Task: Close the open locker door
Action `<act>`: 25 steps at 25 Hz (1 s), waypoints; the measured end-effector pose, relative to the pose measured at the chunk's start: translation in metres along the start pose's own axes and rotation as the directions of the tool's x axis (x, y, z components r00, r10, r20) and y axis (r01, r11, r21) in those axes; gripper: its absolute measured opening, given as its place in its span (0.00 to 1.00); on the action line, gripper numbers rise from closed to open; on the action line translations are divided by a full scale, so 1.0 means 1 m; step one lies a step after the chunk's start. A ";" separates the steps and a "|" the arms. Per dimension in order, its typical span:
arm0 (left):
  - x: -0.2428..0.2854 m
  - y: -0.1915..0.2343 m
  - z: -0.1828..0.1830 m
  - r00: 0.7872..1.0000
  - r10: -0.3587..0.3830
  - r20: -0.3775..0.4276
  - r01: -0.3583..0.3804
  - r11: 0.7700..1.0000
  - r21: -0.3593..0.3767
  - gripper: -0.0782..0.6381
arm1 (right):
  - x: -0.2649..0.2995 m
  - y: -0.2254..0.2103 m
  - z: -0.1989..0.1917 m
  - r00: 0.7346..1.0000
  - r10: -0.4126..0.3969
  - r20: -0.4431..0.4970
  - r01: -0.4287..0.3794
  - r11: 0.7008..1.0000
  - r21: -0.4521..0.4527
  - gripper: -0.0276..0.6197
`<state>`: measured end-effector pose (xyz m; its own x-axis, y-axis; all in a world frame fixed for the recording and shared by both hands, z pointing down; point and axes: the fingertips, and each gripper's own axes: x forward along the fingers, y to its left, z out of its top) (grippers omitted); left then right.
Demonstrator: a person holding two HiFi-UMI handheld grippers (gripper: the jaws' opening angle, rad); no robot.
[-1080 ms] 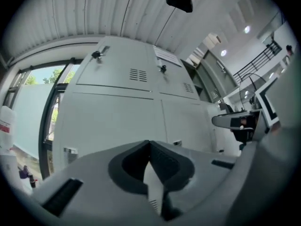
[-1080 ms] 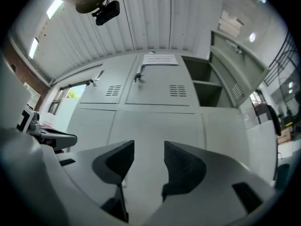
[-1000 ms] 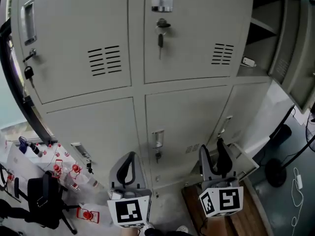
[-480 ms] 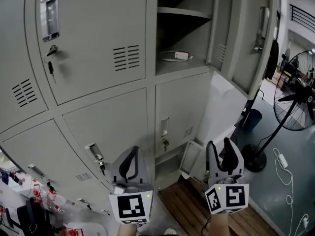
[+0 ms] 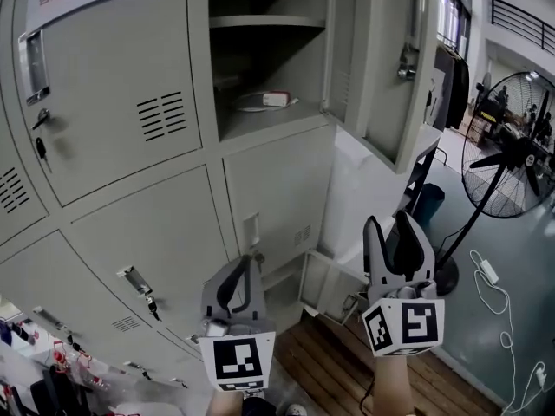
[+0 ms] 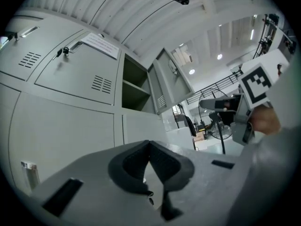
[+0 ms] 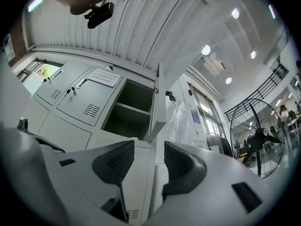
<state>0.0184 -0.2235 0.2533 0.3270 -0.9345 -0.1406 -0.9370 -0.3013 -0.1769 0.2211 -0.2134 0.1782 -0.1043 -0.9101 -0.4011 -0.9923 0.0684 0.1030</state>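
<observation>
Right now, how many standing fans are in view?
1. The standing fan is at the right of the head view, on the floor beyond the open locker door. Others may be hidden outside the frame.

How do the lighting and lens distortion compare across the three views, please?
Head view: the lockers bow mildly, the open compartment is shadowed, the windows are bright beside the door. Left gripper view: heavy fisheye, black corners, ceiling lamps glaring. Right gripper view: the same circular frame, lamps blown out.
</observation>
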 end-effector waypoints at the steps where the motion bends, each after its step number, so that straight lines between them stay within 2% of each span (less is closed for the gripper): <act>1: 0.003 -0.002 0.001 1.000 -0.010 0.005 0.010 1.000 0.002 0.11 | 0.004 -0.004 0.004 1.000 -0.010 0.013 0.010 1.000 -0.005 0.34; 10: 0.036 -0.009 0.011 0.991 -0.121 0.049 0.121 0.993 0.010 0.11 | 0.041 -0.017 0.032 0.996 -0.054 0.066 0.060 0.993 -0.099 0.34; 19: 0.057 -0.012 0.007 0.976 -0.208 0.060 0.208 0.978 -0.002 0.11 | 0.052 -0.022 0.038 0.990 -0.106 0.090 0.116 0.986 -0.117 0.33; 25: 0.059 -0.010 0.006 0.972 -0.226 0.065 0.227 0.974 -0.008 0.11 | 0.048 -0.019 0.043 0.985 -0.136 0.104 0.148 0.981 -0.124 0.23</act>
<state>0.0478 -0.2740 0.2413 0.5376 -0.8279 -0.1599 -0.8392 -0.5070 -0.1965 0.2319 -0.2414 0.1181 0.0250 -0.8635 -0.5037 -0.9808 -0.1186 0.1547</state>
